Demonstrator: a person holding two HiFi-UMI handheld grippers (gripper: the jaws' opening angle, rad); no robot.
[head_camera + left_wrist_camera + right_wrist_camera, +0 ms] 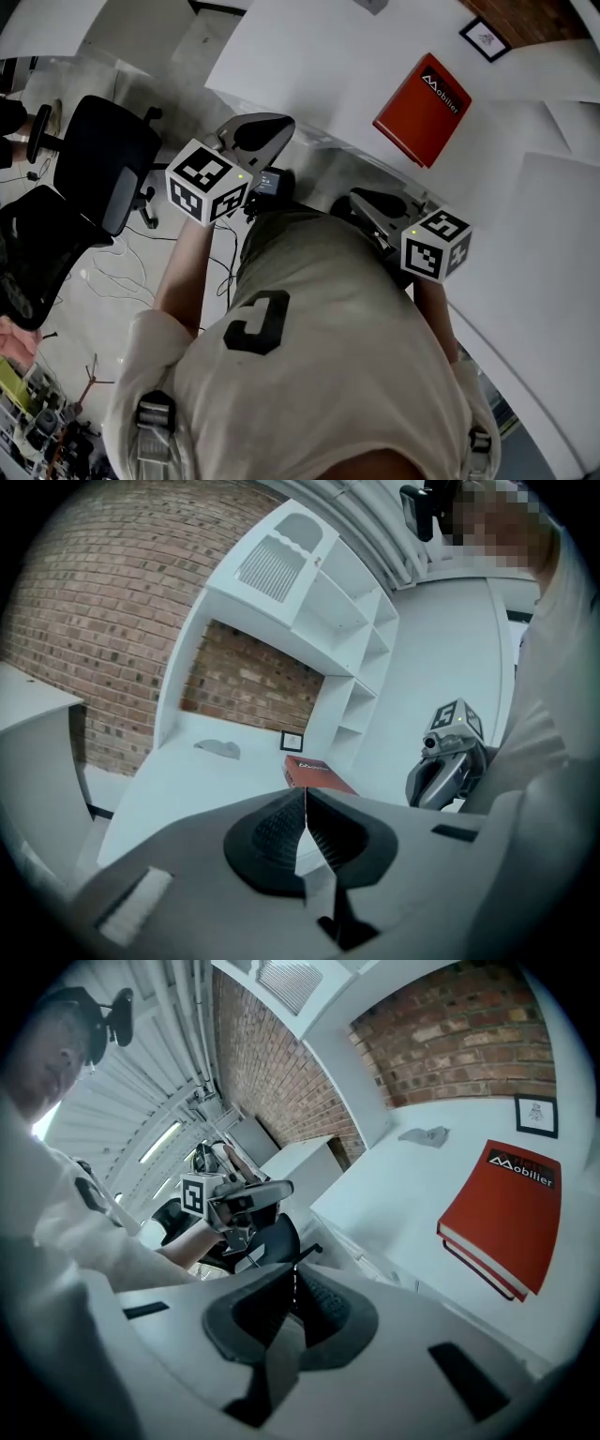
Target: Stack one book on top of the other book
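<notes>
Two tongs are in my hands, and both are squeezed tight with nothing in them. The black bumpy pads of my left tongs (pixel 305 829) press flat on each other. So do the pads of my right tongs (pixel 292 1299). Both tongs sit close to my tummy, by the near edge of the big white table (pixel 309 56). Each one can see the other just off to its side.

Out past them, well apart from both tongs, is the red hard-cover book with white letters (pixel 502 1206). It lies flat on the table, over near the red brick wall (pixel 450 1044). Under it I can see a second red book (pixel 480 1271), with its edge peeking out a little. The top book rests right on the bottom one, and their sides nearly match. A small black picture frame (pixel 535 1113) is just past them. A black office chair (pixel 108 159) is on the floor to my left.

I think the stacking is done, because one book is on the other and I hold nothing. The next move needs very little. If the top book wants a nudge, I must reach far over the table. I should push softly so the pile does not slide.
</notes>
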